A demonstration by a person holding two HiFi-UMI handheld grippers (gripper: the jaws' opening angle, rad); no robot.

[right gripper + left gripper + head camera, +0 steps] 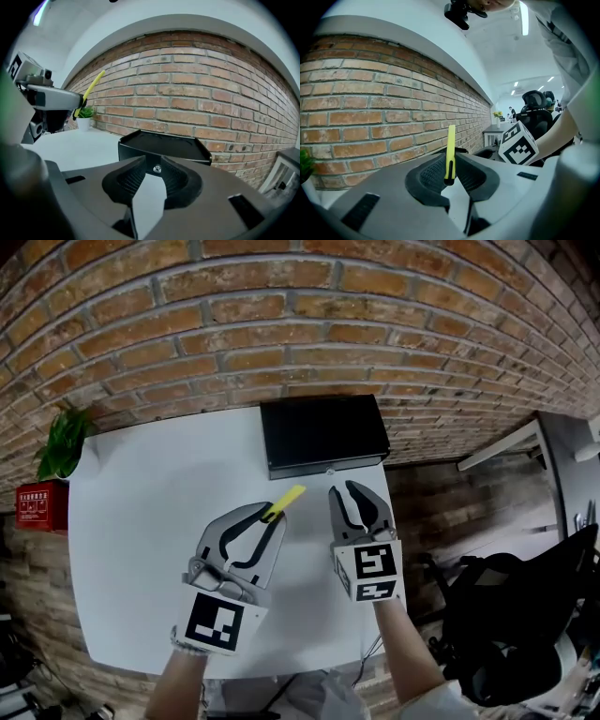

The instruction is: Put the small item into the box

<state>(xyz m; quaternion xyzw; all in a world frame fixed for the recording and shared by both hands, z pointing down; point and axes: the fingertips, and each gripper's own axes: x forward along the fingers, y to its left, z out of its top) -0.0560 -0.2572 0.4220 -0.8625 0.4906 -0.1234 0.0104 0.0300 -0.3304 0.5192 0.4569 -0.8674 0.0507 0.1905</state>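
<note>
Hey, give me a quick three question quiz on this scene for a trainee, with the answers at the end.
1. True or false: the yellow item already lies inside the black box.
2. Which gripper grips the yellow item? A) left B) right C) neither
3. What stands between the fingers of the right gripper?

Key
1. False. It is held over the white table, short of the box.
2. A. The left gripper is shut on it, and the item sticks out past the fingers.
3. Nothing. The fingers stand slightly apart, pointing toward the box.
</note>
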